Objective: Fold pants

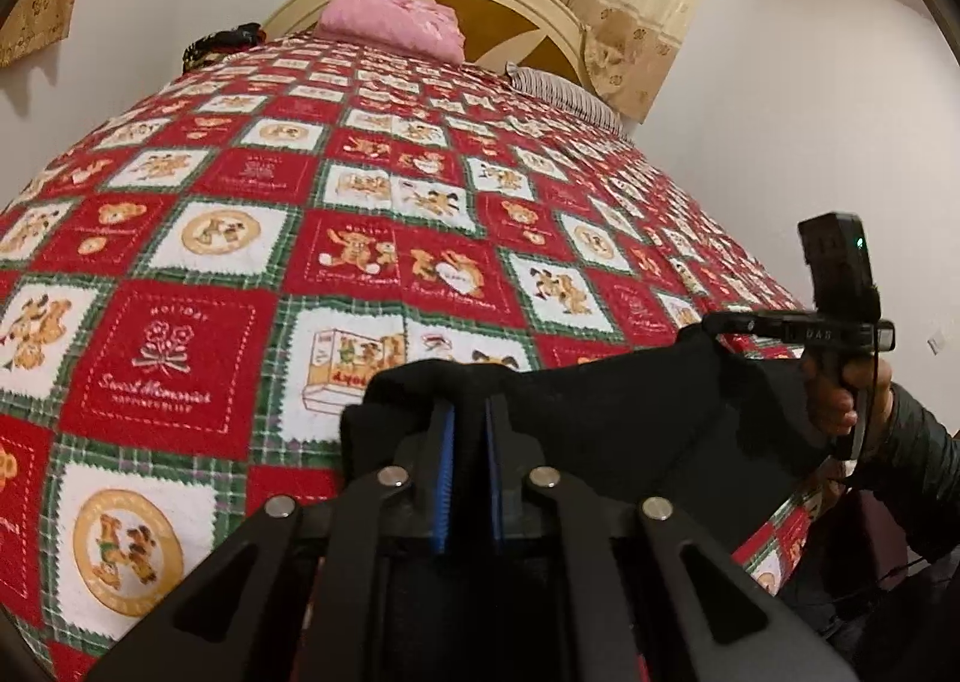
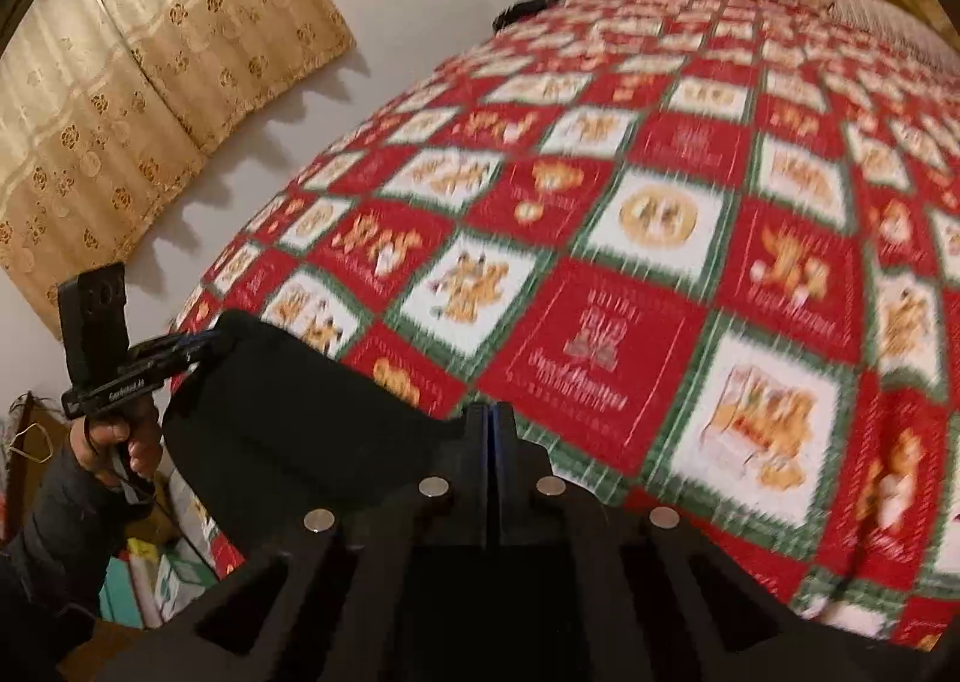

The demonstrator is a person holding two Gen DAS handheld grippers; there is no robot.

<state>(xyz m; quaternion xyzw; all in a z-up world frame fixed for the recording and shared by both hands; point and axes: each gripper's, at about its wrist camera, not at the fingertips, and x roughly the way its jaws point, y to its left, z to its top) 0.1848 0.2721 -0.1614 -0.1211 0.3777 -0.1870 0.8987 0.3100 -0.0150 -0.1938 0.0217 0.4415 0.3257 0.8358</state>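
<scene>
Black pants (image 1: 600,412) hang stretched between both grippers over the near edge of a bed covered by a red, green and white patchwork bedspread (image 1: 240,238). My left gripper (image 1: 468,412) is shut, its blue pads pinching one end of the cloth. At the right of this view my right gripper (image 1: 717,325), held by a hand in a dark sleeve, pinches the other raised corner. In the right wrist view the right gripper (image 2: 489,415) is shut with the pants (image 2: 288,418) running off to its left. There the left gripper (image 2: 210,343) holds the far corner.
A folded pink blanket (image 1: 390,24) and a striped pillow (image 1: 564,93) lie at the headboard (image 1: 522,15). A dark bundle (image 1: 222,42) sits at the far left corner. Beige curtains (image 2: 150,81) hang on the wall. Boxes and clutter (image 2: 162,574) stand beside the bed.
</scene>
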